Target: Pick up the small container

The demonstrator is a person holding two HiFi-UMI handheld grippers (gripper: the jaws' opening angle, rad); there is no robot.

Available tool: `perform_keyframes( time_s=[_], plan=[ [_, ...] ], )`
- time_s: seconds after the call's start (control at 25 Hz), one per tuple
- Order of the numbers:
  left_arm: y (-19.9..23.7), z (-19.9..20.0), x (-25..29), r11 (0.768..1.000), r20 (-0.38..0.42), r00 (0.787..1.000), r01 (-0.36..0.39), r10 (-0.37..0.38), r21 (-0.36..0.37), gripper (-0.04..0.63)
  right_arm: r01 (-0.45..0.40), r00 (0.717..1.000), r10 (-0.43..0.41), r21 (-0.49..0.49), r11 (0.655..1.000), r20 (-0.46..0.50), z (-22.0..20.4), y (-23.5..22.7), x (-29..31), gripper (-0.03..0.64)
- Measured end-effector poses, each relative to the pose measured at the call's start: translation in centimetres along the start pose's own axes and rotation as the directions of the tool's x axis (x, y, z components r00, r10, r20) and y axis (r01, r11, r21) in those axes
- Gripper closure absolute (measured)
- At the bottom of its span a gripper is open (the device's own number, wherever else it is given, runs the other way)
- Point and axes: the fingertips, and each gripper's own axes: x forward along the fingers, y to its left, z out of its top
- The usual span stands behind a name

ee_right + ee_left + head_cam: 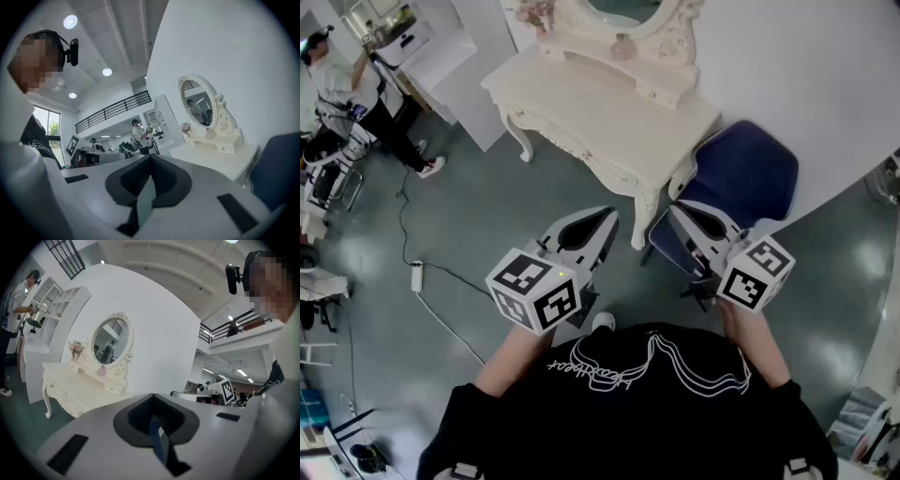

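Observation:
A small pink container [623, 45] stands on the cream dressing table [591, 108], under its oval mirror. It also shows in the left gripper view as the pink container [101, 371] and in the right gripper view as the pink container [210, 133]. I hold both grippers close to my chest, well short of the table. My left gripper [607, 218] is shut with nothing in it, its jaws meeting at a point. My right gripper [674, 211] is likewise shut and empty, above the chair's edge. Both grippers aim toward the table.
A blue chair [741, 178] stands at the table's right end, just beyond my right gripper. A vase of flowers [534, 13] sits at the table's back left. A person [342, 89] works at a white shelf far left. A power strip [416, 275] with its cable lies on the grey floor.

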Motion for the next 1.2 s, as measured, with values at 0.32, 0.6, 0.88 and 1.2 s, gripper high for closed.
perform_keyframes(
  time_s=[0.32, 0.6, 0.88, 1.2],
  plan=[
    [1.8, 0.7, -0.2, 1.000, -0.002, 1.000, 0.024, -0.024, 0.000, 0.591, 0.025, 1.000, -0.025, -0.002, 1.000, 0.004, -0.1, 0.0, 1.8, 0.611],
    [3.6, 1.2, -0.8, 0.999, -0.005, 0.999, 0.050, -0.050, 0.000, 0.591, 0.056, 0.998, -0.056, -0.008, 0.998, 0.012, -0.1, 0.3, 3.6, 0.611],
    [6.2, 2.2, -2.3, 0.997, 0.005, 0.997, 0.080, -0.080, 0.007, 0.591, 0.088, 0.996, -0.088, -0.036, 0.995, 0.017, -0.1, 1.6, 6.7, 0.611],
    [9.1, 3.1, -4.9, 0.996, 0.043, 0.995, 0.086, -0.086, 0.011, 0.591, 0.095, 0.995, -0.094, -0.063, 0.993, 0.013, -0.7, 3.3, 10.4, 0.611]
  ],
)
